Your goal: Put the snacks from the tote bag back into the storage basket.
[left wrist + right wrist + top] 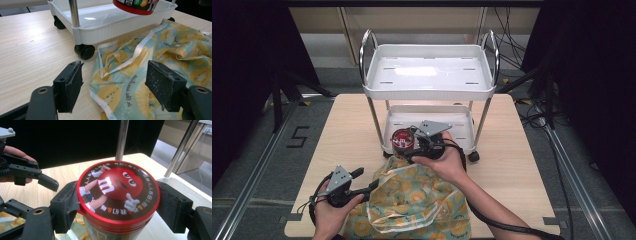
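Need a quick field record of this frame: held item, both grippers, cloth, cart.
held item: round red-lidded candy can, upright, clamped on both sides
right gripper: shut on the can, at the lower tray's front edge
left gripper: open, above the cloth's edge
cloth: pale blue fabric bag with yellow fruit print, crumpled on the wooden table
cart: white two-tier wheeled cart, top tray bare

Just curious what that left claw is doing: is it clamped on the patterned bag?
No, the left gripper stands open, its jaws apart over the bag and gripping nothing.
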A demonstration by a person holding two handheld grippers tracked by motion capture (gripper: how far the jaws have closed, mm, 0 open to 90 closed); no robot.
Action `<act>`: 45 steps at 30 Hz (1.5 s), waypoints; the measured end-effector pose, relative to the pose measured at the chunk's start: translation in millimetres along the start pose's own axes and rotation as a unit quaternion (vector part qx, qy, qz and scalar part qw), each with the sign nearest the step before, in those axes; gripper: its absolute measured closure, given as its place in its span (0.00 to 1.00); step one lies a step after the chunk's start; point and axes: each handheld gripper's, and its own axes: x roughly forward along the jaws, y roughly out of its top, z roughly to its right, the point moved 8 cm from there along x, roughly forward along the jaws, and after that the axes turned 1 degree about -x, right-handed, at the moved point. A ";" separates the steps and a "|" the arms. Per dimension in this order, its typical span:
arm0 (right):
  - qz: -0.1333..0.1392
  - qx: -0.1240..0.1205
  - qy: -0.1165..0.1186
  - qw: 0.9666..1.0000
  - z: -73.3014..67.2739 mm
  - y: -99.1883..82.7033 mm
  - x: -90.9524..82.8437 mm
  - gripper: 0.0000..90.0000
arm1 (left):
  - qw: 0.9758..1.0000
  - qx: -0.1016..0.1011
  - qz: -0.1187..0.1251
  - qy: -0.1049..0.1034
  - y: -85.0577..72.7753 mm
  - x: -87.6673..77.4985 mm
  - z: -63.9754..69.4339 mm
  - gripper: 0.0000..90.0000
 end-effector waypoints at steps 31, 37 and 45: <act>-0.004 0.002 -0.006 1.000 6.7 3.7 7.5 0.29 | 1.000 0.008 0.000 -0.002 0.2 -1.0 -1.5 0.32; -0.002 0.006 -0.009 1.000 6.7 5.2 9.2 0.29 | 1.000 0.008 0.000 0.000 0.3 -1.6 -1.6 0.32; -0.002 0.007 -0.008 1.000 8.4 5.3 11.8 0.29 | 1.000 0.008 -0.001 0.001 0.3 -1.7 -1.8 0.32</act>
